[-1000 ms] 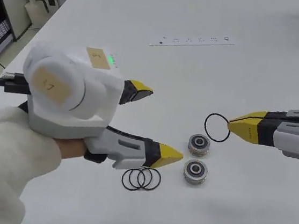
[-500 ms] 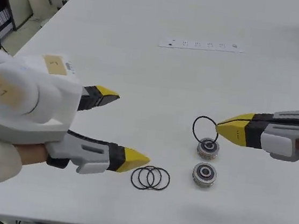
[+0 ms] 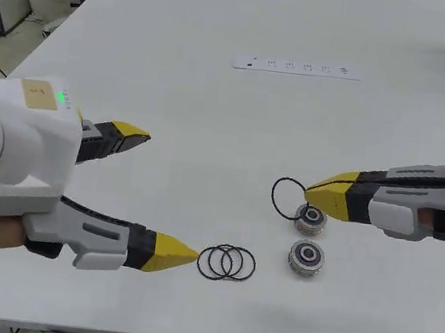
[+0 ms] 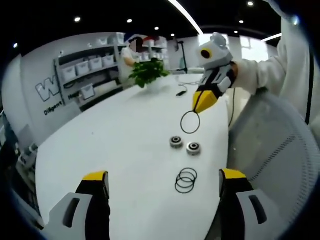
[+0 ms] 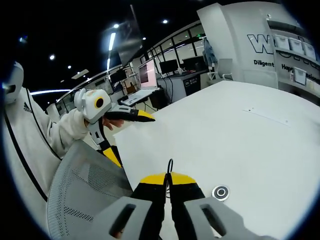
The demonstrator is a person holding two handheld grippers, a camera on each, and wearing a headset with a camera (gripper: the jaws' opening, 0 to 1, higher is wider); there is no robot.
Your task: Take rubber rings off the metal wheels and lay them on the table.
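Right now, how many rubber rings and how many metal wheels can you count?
rubber rings: 4 (3 lying together on the table, plus 1 held ring pinched in the right tool)
metal wheels: 2
total: 6

Head view downward, gripper views facing, sharing table [image 3: 212,117]

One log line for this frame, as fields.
right gripper: shut on ring | left gripper: open, empty | pile: three rings on table | wheels: two, on table
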